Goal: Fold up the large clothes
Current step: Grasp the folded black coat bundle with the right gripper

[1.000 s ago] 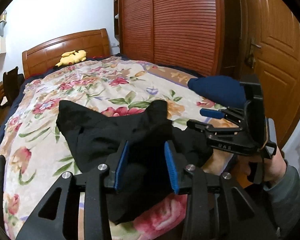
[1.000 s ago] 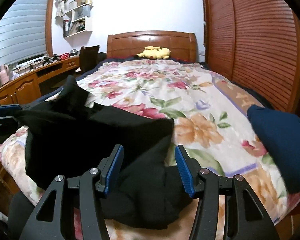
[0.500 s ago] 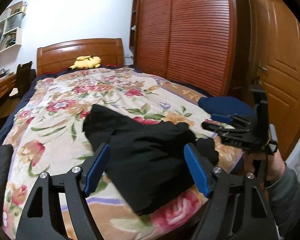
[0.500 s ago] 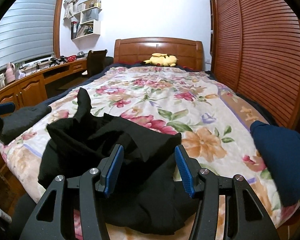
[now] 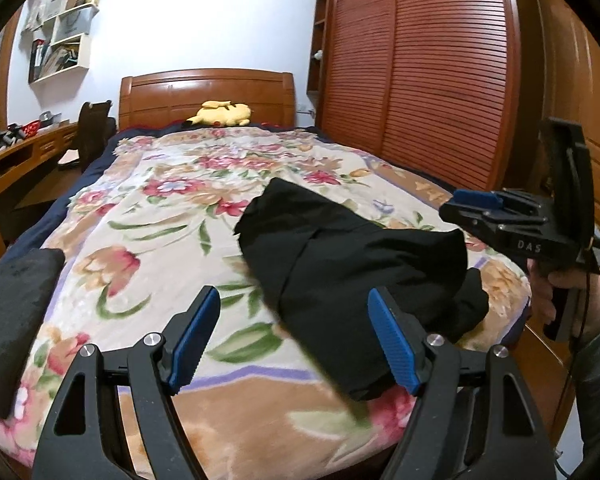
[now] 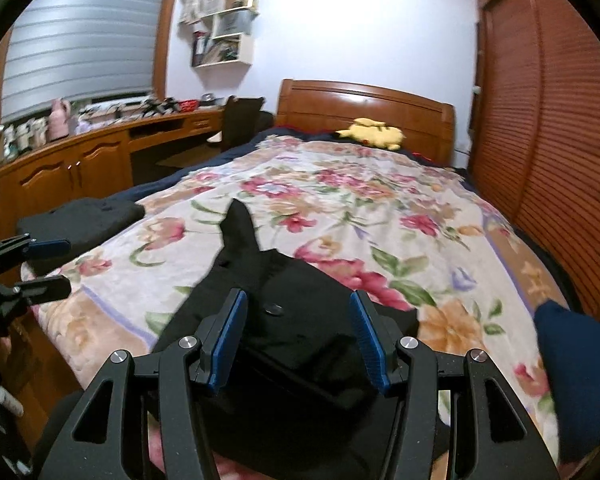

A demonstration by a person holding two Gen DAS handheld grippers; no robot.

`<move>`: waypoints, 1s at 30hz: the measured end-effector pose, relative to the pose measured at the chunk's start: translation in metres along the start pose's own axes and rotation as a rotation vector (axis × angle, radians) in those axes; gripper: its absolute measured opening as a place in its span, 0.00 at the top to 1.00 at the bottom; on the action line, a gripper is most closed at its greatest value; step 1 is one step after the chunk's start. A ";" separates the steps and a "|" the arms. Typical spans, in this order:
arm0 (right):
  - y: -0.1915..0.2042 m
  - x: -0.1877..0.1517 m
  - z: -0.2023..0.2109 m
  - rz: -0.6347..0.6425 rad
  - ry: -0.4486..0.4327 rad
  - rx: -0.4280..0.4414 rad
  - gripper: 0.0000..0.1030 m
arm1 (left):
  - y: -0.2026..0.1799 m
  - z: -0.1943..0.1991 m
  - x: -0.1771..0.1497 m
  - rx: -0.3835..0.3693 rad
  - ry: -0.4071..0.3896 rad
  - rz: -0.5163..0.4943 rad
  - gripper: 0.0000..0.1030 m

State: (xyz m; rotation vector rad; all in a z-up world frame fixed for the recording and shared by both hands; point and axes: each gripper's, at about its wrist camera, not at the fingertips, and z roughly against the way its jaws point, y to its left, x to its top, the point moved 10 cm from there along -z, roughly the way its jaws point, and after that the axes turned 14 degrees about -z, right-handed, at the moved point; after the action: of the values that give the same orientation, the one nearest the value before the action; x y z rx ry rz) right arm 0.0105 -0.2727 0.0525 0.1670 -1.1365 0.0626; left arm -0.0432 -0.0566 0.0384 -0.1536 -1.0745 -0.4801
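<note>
The black garment (image 5: 352, 264) lies bunched in a loose heap near the foot of the bed (image 5: 148, 216), toward its right side, on the floral cover. One flap points up the bed toward the headboard. A round button (image 6: 273, 309) shows on its top layer, folds overlapping unevenly beneath.

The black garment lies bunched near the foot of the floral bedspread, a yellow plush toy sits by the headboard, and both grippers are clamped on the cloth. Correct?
Not quite. The black garment and yellow plush toy are as described, but neither gripper grips: the left wrist view shows the left gripper open, the right wrist view the right gripper open above the cloth.
</note>
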 end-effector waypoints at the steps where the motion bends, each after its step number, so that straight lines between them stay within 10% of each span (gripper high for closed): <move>1: 0.006 0.002 -0.003 0.013 0.007 0.006 0.46 | 0.003 0.001 -0.002 0.004 0.000 0.003 0.25; 30: 0.032 -0.019 -0.092 0.079 0.368 0.062 0.53 | 0.039 0.003 -0.043 0.076 0.047 0.044 0.25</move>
State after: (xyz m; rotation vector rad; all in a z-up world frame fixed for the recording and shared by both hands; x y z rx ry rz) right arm 0.0811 -0.2254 0.0006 0.1584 -0.7738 0.1913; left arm -0.0450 -0.0080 0.0070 -0.0985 -1.0394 -0.4014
